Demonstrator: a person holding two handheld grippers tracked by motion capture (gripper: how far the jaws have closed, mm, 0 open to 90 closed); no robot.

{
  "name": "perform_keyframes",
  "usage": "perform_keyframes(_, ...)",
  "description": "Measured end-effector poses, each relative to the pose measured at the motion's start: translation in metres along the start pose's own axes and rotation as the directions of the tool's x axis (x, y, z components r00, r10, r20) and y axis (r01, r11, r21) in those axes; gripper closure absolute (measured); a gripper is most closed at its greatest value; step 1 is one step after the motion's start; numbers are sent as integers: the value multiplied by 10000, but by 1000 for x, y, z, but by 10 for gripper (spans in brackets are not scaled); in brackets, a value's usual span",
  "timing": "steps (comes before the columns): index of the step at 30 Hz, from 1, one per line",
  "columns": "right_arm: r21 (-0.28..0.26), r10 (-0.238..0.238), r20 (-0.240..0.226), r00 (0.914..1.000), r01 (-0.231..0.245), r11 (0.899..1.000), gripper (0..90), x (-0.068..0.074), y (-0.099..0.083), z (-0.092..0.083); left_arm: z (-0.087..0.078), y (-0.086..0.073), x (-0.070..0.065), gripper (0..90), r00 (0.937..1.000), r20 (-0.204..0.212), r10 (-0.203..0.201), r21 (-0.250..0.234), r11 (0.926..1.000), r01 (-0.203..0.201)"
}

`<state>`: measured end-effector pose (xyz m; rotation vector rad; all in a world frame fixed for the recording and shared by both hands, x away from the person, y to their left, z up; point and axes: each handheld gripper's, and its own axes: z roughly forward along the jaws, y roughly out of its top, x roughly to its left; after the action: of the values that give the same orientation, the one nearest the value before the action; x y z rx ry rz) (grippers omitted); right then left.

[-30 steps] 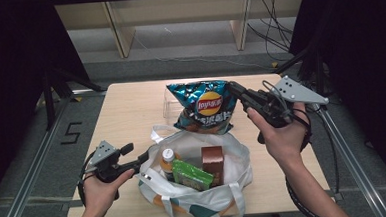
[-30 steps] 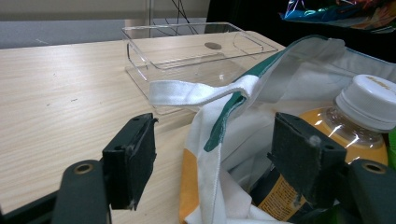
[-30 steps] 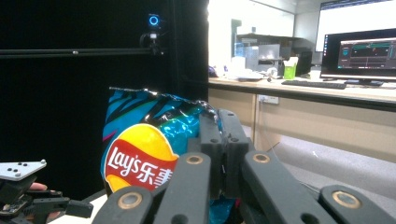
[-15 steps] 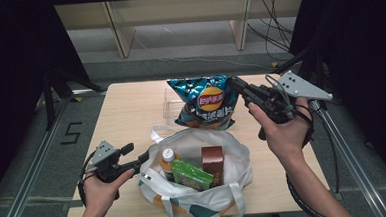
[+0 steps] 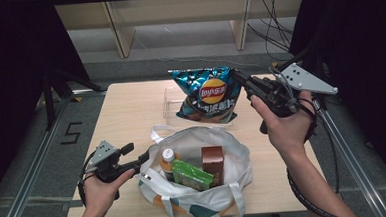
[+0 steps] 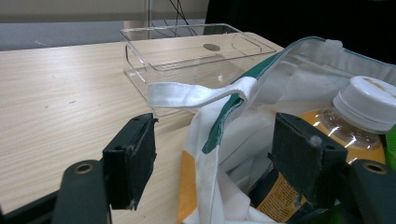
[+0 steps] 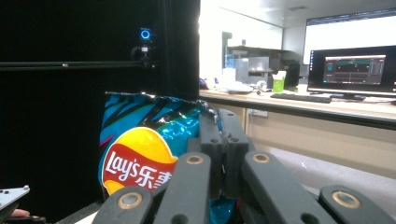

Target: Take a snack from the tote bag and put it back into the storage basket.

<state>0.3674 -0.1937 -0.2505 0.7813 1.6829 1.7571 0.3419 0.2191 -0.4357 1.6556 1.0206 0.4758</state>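
Where shelving stands behind, wooden table (image 5: 126, 112) underneath

The bag (image 5: 205, 198) hides the bottle's (image 5: 168, 162) lower half. In the right gripper view, jaws cover the chip bag's (image 7: 140, 154) right side, perhaps its corner.

Even overhead light falls on the desk (image 5: 131, 111), leaving only soft shadows, while black surrounds swallow both sides. The high view is slightly soft. Close up, the bottle (image 6: 362, 116) glints, the claw bases blur, and a distant monitor (image 7: 351, 65) glows bright.
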Motion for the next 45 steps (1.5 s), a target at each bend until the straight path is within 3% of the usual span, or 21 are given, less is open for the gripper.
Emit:
perform_keyframes(2, 12, -223, 98, 9997, 223, 9997, 900, -2, 0, 0, 0, 0, 0, 301, 10000, 79, -3, -60, 10000, 3)
perform_keyframes(4, 86, -9, 66, 10000, 8, 10000, 900, -2, -1, 1, 0, 0, 0, 300, 9999, 113, 15, -131, 9999, -14)
perform_keyframes(8, -40, -139, 145, 9998, 140, 9999, 900, -5, -1, 3, 0, 1, 0, 300, 9999, 118, 30, -156, 9999, -28)
perform_keyframes(9, 124, 86, 165, 9998, -88, 9999, 900, -6, -2, 3, 0, 1, 0, 299, 9999, 128, 70, -143, 9999, -68)
perform_keyframes(10, -51, -19, 222, 9998, 20, 10000, 900, -7, -2, 5, 0, 1, 0, 299, 9999, 120, 73, -140, 9999, -71)
perform_keyframes(16, 142, 64, 344, 9994, -68, 9999, 900, -13, -2, 9, 0, 1, -1, 301, 10000, 59, 67, -154, 9999, -66)
perform_keyframes(22, 33, -190, 474, 9987, 189, 9998, 900, -17, 2, 13, -1, 1, 0, 302, 9999, 45, 100, -175, 9998, -100)
perform_keyframes(25, 112, 61, 441, 9990, -66, 9999, 900, -15, 2, 15, -1, 1, 0, 302, 9999, 107, 95, -230, 9997, -93)
perform_keyframes(28, 87, -229, 566, 9981, 225, 9997, 900, -18, 1, 17, -2, 1, 0, 302, 10000, 55, 83, -207, 9998, -82)
perform_keyframes(34, 295, 103, 605, 9981, -121, 9995, 900, -19, -1, 23, -2, 1, 0, 302, 9999, 47, 111, -199, 9997, -110)
perform_keyframes(36, 251, -69, 659, 9978, 53, 9997, 900, -21, -1, 24, -1, 1, 0, 302, 9999, 69, 102, -210, 9997, -100)
perform_keyframes(45, 361, -7, 797, 9968, -22, 9993, 900, -27, -1, 32, 0, 1, 2, 302, 9999, 115, 32, -282, 9996, -29)
